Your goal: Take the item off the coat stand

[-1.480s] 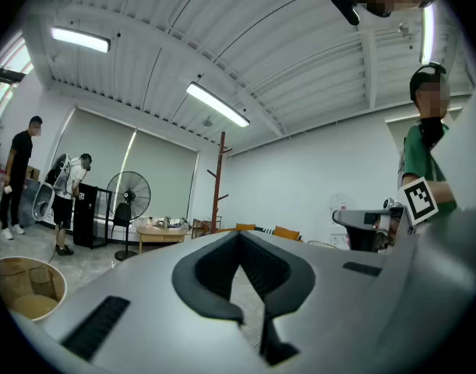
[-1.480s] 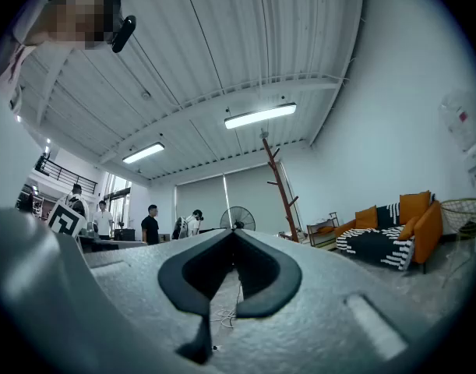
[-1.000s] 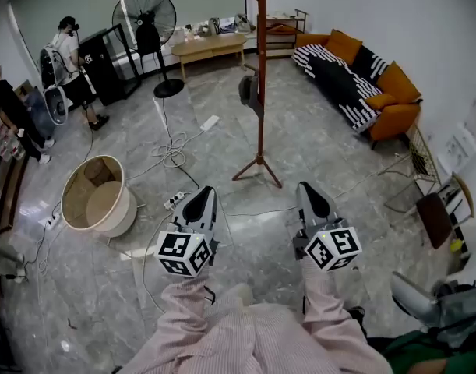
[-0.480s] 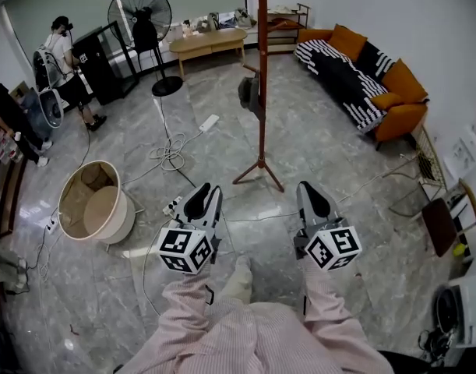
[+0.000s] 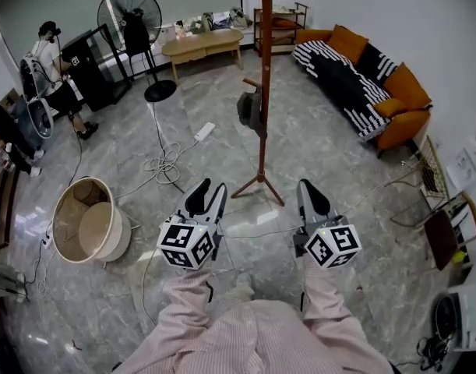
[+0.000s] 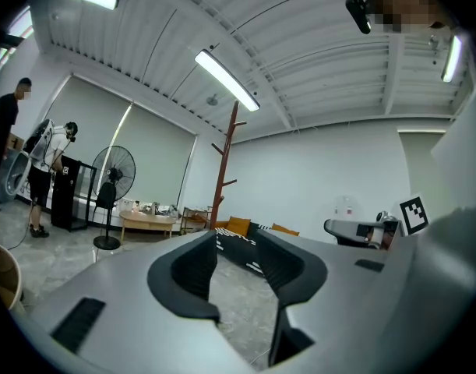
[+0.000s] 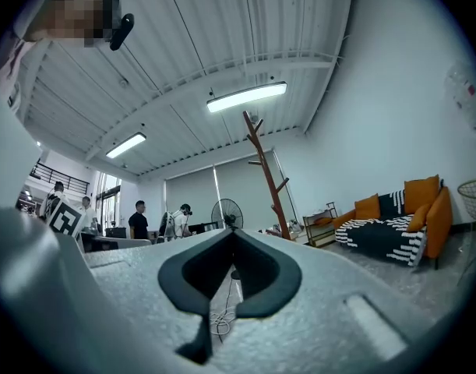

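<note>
Dark grey, the item [image 5: 248, 114] hangs on a low peg of the coat stand [image 5: 265, 53], well ahead of both grippers and roughly between their lines of aim, still untouched. Probably in readiness for the grab, the left gripper [image 5: 209, 189] has just been opening its jaws, now partly apart with nothing between them. The right gripper [image 5: 307, 187] is closed and empty, carried level alongside.
</note>
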`<move>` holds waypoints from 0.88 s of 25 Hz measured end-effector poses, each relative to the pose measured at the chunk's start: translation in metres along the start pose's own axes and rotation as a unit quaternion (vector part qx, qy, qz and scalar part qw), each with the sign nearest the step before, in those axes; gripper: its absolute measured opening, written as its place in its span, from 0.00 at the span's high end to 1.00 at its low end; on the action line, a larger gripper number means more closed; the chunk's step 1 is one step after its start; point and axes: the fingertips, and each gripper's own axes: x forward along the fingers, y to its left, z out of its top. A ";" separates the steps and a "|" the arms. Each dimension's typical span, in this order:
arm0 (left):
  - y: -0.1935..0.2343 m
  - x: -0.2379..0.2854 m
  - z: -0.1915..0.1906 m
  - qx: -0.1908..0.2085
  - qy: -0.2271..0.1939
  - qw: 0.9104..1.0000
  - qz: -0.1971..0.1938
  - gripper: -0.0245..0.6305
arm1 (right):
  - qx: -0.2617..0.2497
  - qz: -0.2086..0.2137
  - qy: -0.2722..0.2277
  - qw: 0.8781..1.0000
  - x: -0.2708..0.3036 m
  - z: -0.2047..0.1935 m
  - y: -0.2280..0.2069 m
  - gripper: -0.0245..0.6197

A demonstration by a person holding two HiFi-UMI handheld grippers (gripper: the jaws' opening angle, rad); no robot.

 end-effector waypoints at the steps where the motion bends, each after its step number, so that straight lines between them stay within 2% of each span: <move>1: 0.007 0.010 0.001 0.000 0.001 1.000 -0.001 0.75 | 0.000 0.000 0.000 1.000 0.011 0.000 -0.003 0.95; 9: 0.052 0.072 0.005 -0.004 0.006 1.000 -0.010 0.73 | -0.005 0.002 0.004 1.000 0.080 -0.009 -0.023 0.95; 22: 0.092 0.143 0.001 -0.014 0.032 0.999 -0.014 0.69 | 0.012 -0.004 0.030 0.999 0.138 -0.029 -0.057 0.95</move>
